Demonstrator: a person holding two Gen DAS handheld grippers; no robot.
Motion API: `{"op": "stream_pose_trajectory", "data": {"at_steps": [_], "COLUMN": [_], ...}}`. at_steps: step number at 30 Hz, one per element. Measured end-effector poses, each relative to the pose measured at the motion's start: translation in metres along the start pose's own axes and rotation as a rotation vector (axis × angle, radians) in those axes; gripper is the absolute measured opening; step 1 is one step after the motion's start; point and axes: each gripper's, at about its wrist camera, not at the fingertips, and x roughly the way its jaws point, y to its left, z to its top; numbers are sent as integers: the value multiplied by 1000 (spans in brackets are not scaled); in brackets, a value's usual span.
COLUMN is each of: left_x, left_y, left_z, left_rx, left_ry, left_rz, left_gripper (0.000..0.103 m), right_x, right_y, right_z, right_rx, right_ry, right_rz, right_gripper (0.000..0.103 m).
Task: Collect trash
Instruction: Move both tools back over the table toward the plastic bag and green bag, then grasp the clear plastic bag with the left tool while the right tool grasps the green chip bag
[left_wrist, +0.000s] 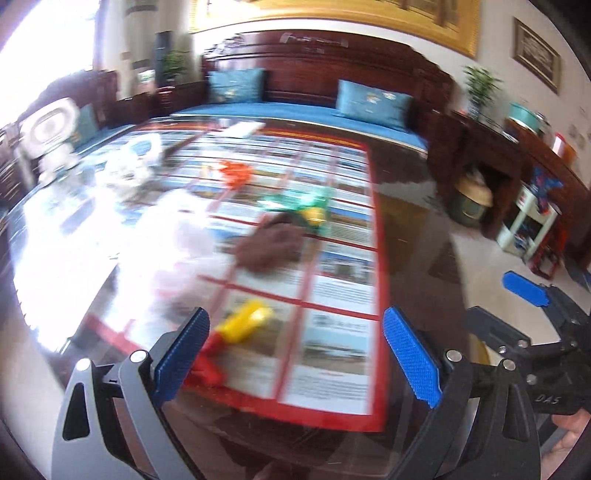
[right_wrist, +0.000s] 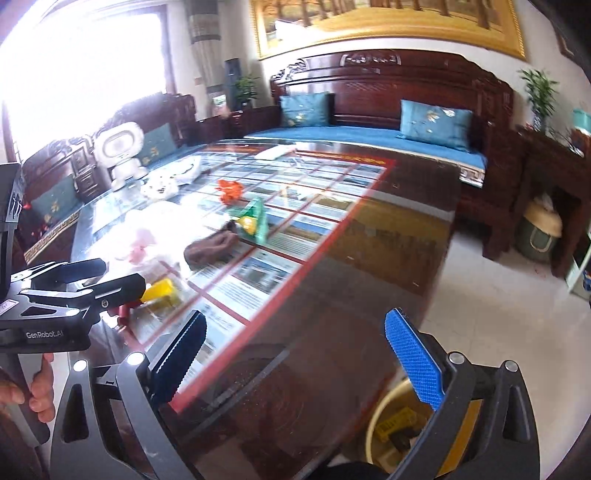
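Observation:
Trash lies on a glass-topped table (left_wrist: 406, 229). A yellow and red wrapper (left_wrist: 236, 332) lies nearest, just ahead of my open, empty left gripper (left_wrist: 295, 354); it also shows in the right wrist view (right_wrist: 159, 290). Farther on lie a brown crumpled wad (left_wrist: 271, 243) (right_wrist: 208, 249), a green and yellow wrapper (left_wrist: 303, 208) (right_wrist: 253, 221), an orange wrapper (left_wrist: 236, 173) (right_wrist: 229, 192) and pale pink tissue (left_wrist: 184, 236) (right_wrist: 140, 243). My right gripper (right_wrist: 295, 358) is open and empty over the table's near right edge. A yellow bin (right_wrist: 391, 424) with trash inside stands below it.
A white robot toy (right_wrist: 120, 151) and white bags (right_wrist: 173, 179) stand at the table's far left. A wooden sofa (right_wrist: 388, 107) with blue cushions runs behind the table. A side cabinet (right_wrist: 546, 177) and tiled floor (right_wrist: 498, 295) lie to the right.

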Motion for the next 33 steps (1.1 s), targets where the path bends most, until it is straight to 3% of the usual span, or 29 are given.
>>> {"op": "stream_pose_trajectory", "data": {"at_steps": [7, 11, 20, 33], "left_x": [7, 33, 83, 98], "left_y": [63, 85, 97, 99], "left_z": [7, 17, 28, 39], "left_rx": [-98, -131, -141, -130], "left_ry": [-13, 13, 71, 96], "left_rz": [89, 131, 126, 83], "left_gripper": [96, 96, 96, 95], "right_x": [26, 40, 74, 116], "right_y": [40, 52, 58, 57], "right_z": [20, 28, 37, 59], "right_rx": [-43, -49, -76, -85], "right_ry": [0, 12, 53, 91], "right_rz": [48, 69, 62, 70], "right_gripper": [94, 94, 94, 94]}}
